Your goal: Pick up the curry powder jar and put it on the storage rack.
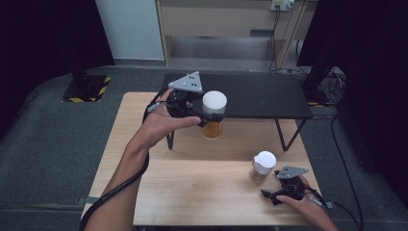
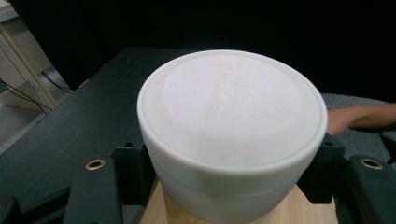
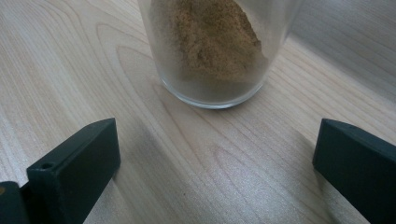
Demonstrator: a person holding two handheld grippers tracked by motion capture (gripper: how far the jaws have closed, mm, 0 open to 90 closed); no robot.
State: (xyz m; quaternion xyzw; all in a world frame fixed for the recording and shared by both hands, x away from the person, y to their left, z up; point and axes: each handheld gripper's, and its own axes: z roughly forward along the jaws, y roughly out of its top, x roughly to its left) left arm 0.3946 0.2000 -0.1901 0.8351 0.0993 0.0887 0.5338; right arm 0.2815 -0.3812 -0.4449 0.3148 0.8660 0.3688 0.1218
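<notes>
Where the high view looks down on the pale wooden worktop, the left tongs hold a jar with a white lid and amber contents in the air, in front of a low black shelf that stands on the worktop's far half. The jaws are clamped on the jar just below its lid, one on each side. At the near right, the right tongs lie low by the worktop's edge, pointing at a second jar with a white lid, which stands just beyond their tips and apart from them.

In the left gripper view, the white lid sits between the two black jaws, which press against the jar's body right under the lid's rim. The black shelf lies behind it, and a hand shows at the right edge.

In the right gripper view, the jaws stand wide apart with bare wood between them. The second jar, glass with brown powder inside, perhaps a ground spice, stands ahead of the jaws and untouched.
</notes>
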